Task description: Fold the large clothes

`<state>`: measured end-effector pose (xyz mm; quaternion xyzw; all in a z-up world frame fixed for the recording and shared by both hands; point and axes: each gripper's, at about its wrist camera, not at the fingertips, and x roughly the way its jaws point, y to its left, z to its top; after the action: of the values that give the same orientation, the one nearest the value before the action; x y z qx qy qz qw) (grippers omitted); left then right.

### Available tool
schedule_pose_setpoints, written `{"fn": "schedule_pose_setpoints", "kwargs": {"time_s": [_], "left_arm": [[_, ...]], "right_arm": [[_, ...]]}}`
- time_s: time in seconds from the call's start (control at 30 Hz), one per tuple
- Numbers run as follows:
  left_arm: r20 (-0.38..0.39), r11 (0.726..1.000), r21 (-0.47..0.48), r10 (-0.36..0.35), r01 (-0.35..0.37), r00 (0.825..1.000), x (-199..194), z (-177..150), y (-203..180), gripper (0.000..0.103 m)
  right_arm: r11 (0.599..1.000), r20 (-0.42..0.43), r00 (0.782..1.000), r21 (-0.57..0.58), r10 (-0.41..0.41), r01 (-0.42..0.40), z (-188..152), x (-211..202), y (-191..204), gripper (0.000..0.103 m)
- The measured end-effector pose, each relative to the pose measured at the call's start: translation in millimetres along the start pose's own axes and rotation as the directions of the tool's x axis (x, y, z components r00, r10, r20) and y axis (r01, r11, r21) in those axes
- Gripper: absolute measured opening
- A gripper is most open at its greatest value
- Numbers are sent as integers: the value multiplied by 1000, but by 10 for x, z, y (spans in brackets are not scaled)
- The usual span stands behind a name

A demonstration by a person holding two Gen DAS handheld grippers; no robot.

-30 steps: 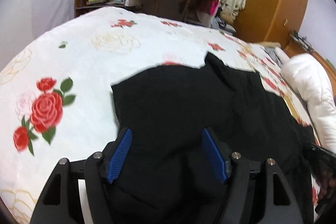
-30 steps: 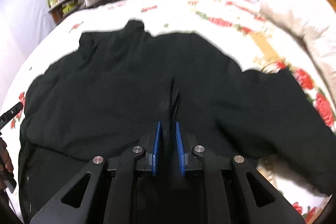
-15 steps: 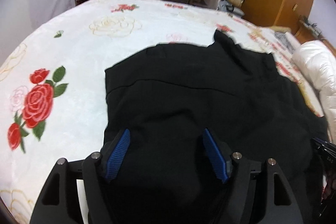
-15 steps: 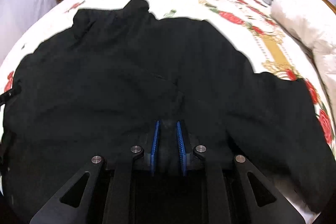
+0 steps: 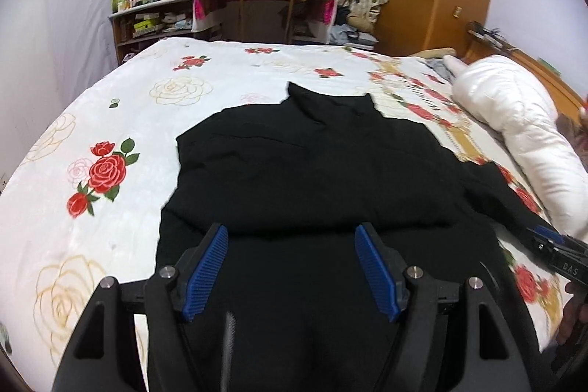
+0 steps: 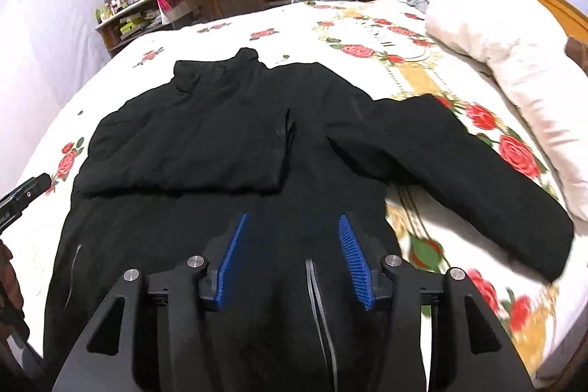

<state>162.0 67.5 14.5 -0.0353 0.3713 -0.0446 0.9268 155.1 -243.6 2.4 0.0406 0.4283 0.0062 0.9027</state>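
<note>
Black jacket (image 6: 228, 142) flat on bed (image 5: 110, 105), one sleeve folded across. Left gripper (image 5: 292, 265) and right gripper (image 6: 292, 256) both spread apart, holding nothing.

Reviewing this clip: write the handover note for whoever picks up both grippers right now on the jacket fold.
Left gripper: open, empty, above the black jacket's lower part.
Right gripper: open, empty, also over the lower part, near the zipper.
The jacket lies spread on the floral bedspread, collar toward the desk.
Done: one sleeve side is folded across the chest.
Left: the other sleeve lies stretched out toward the white duvet; fold it in, then probably fold the lower part up.
</note>
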Motion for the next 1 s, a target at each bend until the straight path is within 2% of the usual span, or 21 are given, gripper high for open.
{"fn": "schedule_pose_setpoints", "kwargs": {"time_s": [0.23, 0.47, 0.57, 0.77, 1.0], "left_arm": [[-31, 999, 34, -32, 33, 999, -452, -392, -283, 73], [-50, 998, 44, -32, 35, 998, -689, -617, -425, 73], [-54, 999, 36, -38, 40, 998, -788, -628, -458, 73], [-15, 997, 64, -34, 35, 999, -972, -579, -571, 73], [-9, 995, 85, -43, 43, 999, -1002, -571, -699, 73]], "right_arm": [[1000, 54, 998, 21, -12, 11, -287, -597, -73, 52], [999, 78, 996, 29, -33, 31, -492, -863, -134, 52], [999, 72, 997, 40, -32, 29, -573, -921, -163, 52], [997, 71, 996, 71, -48, 43, -662, -1063, -287, 52], [991, 85, 995, 124, -59, 49, -701, -1133, -489, 52]]}}
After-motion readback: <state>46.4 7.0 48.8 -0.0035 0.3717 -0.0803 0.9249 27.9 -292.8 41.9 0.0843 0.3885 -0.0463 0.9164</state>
